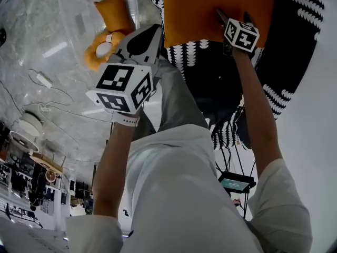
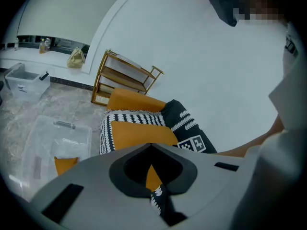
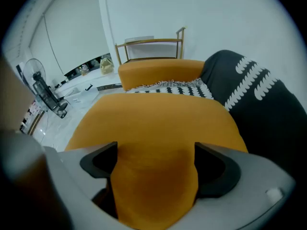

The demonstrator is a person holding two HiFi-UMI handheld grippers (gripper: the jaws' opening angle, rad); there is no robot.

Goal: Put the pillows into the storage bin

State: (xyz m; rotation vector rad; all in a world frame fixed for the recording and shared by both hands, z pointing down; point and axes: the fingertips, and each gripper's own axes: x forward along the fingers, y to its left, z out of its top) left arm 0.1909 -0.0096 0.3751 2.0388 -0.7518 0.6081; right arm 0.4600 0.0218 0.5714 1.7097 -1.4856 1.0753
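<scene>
A dark throw (image 3: 259, 104) with white leaf marks and a black-and-white patterned throw (image 3: 168, 87) cover a seat that fills the upper right of the head view. On it lies a big orange pillow (image 3: 158, 123), and a second orange pillow (image 3: 160, 73) stands upright behind it against the seat's back. A wooden rack (image 2: 127, 78) stands by the wall behind the seat.

On the marble floor (image 2: 29, 114), to the left of the seat, sits the clear storage bin (image 2: 45, 143). A third orange pillow (image 2: 64, 164) lies inside it at the near corner, well apart from both grippers.

The right gripper (image 3: 156, 150) points down at the big orange pillow with its jaws spread wide. The pillow's near edge fills the whole gap between the jaws and reaches both inner faces. Whether the pads press on it cannot be told, and the cloth shows no pinch or fold. In the head view this gripper's tip lies on the pillow's lower edge.

The left gripper (image 2: 151, 145) has its jaws together, tips meeting, with nothing between them. It hangs between the bin and the seat and touches neither. The big pillow and the patterned throw lie just beyond its tips, with the bin off to its left.
</scene>
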